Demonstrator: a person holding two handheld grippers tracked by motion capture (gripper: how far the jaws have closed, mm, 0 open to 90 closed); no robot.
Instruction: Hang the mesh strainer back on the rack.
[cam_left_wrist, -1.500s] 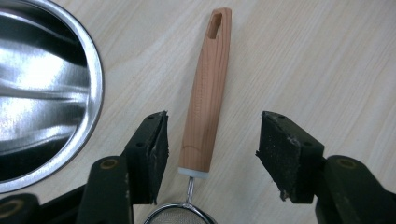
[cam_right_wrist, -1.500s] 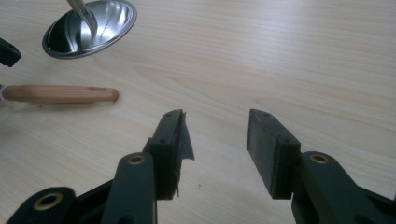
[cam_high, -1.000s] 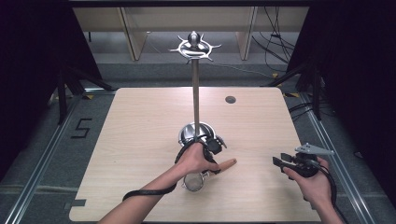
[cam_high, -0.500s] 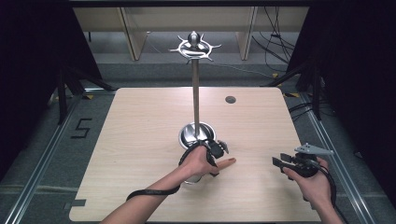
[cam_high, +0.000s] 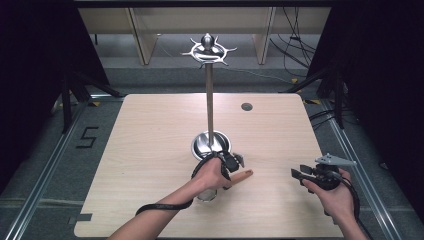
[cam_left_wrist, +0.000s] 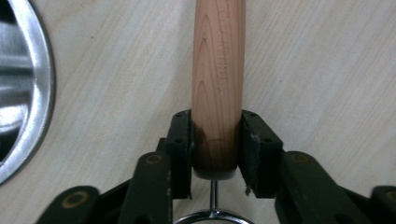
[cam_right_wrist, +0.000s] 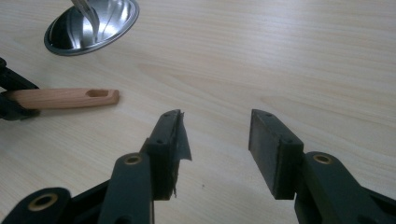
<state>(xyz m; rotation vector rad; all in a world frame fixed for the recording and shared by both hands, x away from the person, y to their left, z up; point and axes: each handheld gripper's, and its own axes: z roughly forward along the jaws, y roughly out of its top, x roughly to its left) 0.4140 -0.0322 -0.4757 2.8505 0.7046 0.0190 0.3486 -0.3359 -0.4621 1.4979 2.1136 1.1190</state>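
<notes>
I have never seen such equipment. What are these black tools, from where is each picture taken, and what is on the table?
A person holds a handheld two-jaw gripper in each hand. The high view looks down on the wooden table; each gripper view comes from a camera riding on that gripper. On the table stands a metal stand with a round shiny base and hooks on top. The left gripper has just been closing, and its pads now press on a wooden handle lying flat. The right gripper is open over bare wood, holding nothing.

My tongs' black pads (cam_left_wrist: 181, 140) flank a reddish-brown wooden handle (cam_left_wrist: 218, 84) (darker grain streaks). Beside it gleams the stand's mirror-silver base (cam_high: 211, 144); the table (cam_high: 150, 150) is pale, fine-grained wood.
</notes>
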